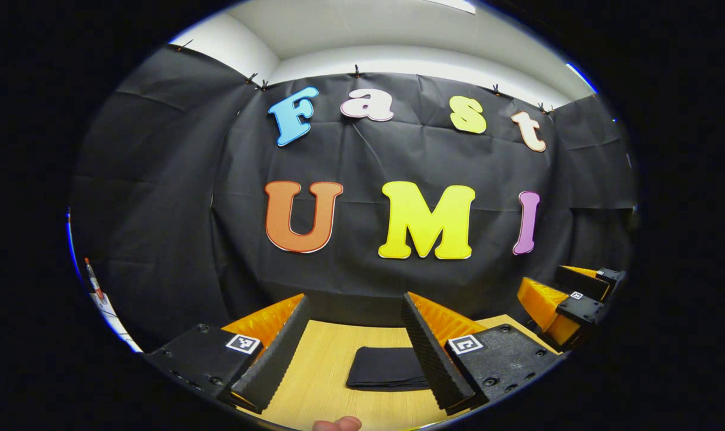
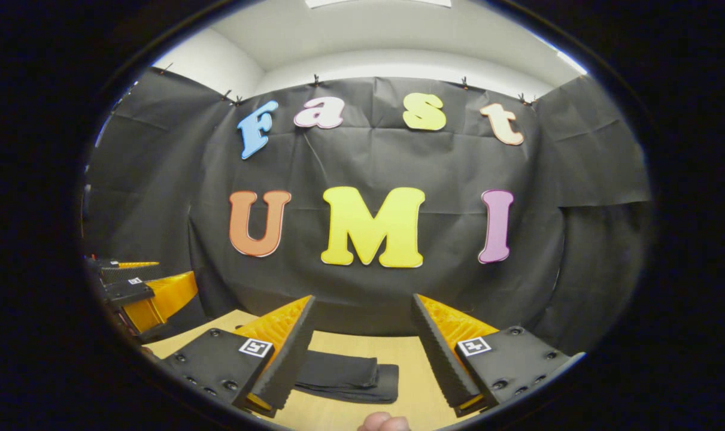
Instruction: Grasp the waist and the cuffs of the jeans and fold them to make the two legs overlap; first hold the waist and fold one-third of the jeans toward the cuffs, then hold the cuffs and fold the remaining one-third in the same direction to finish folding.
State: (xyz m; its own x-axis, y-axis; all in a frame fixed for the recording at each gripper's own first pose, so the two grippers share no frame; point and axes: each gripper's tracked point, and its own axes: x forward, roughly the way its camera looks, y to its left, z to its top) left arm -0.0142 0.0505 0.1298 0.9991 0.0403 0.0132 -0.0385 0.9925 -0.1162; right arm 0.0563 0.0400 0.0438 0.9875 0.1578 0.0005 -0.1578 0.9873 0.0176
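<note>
The jeans (image 1: 387, 367) lie on the tabletop (image 1: 320, 371) as a compact dark bundle, already folded into a short flat packet, so by my judgement the folding is finished or very close to it.

In the left gripper view, the left gripper (image 1: 355, 350) is raised above the tabletop with its two fingers spread wide, and nothing is between them. The jeans are ahead of it and below, a little toward its right finger, which covers the right end of the packet. The fingers do not touch the cloth.

In the right gripper view, the right gripper (image 2: 366, 353) is also wide open and empty. Here the jeans (image 2: 344, 375) are ahead and toward its left finger, which hides their left end. So the packet lies between the two grippers, with its long axis running from one gripper toward the other, across both views.

I cannot tell which gripper is nearer to the jeans; both look about equally close. If any correcting move is needed, each gripper must go down and inward toward the jeans.
</note>
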